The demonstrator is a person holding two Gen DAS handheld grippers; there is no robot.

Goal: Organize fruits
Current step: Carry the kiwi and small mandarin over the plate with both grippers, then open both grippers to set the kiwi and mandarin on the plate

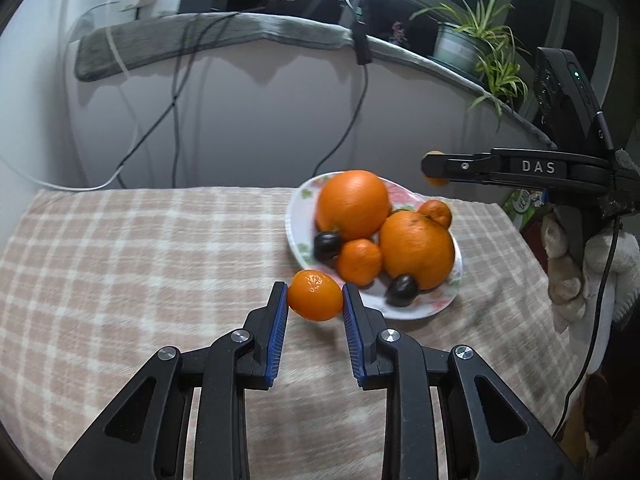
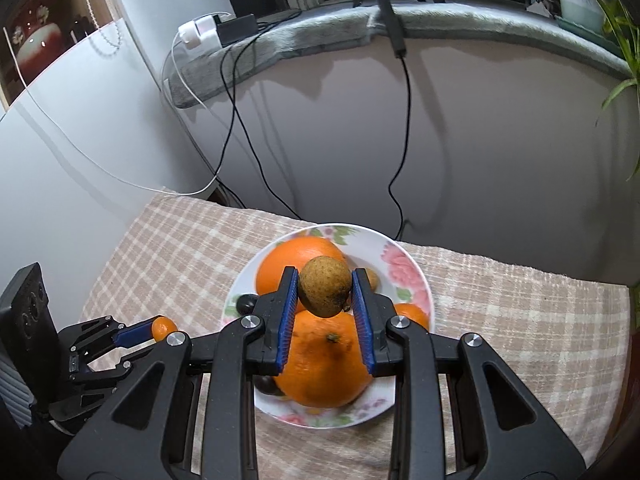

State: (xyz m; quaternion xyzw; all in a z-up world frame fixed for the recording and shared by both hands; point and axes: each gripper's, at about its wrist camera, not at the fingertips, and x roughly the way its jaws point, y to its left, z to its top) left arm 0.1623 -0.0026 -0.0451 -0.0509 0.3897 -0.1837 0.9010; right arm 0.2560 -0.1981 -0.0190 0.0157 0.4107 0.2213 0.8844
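A white floral plate on the checked cloth holds two big oranges, small mandarins and dark plums. My left gripper is shut on a small mandarin just left of the plate's near rim; it also shows in the right wrist view. My right gripper is shut on a small brown fruit, held above the oranges in the plate. It shows at the right of the left wrist view.
The checked cloth covers the table. A grey-covered ledge with chargers and hanging cables runs behind. A potted plant stands at the back right. A gloved hand is at the right edge.
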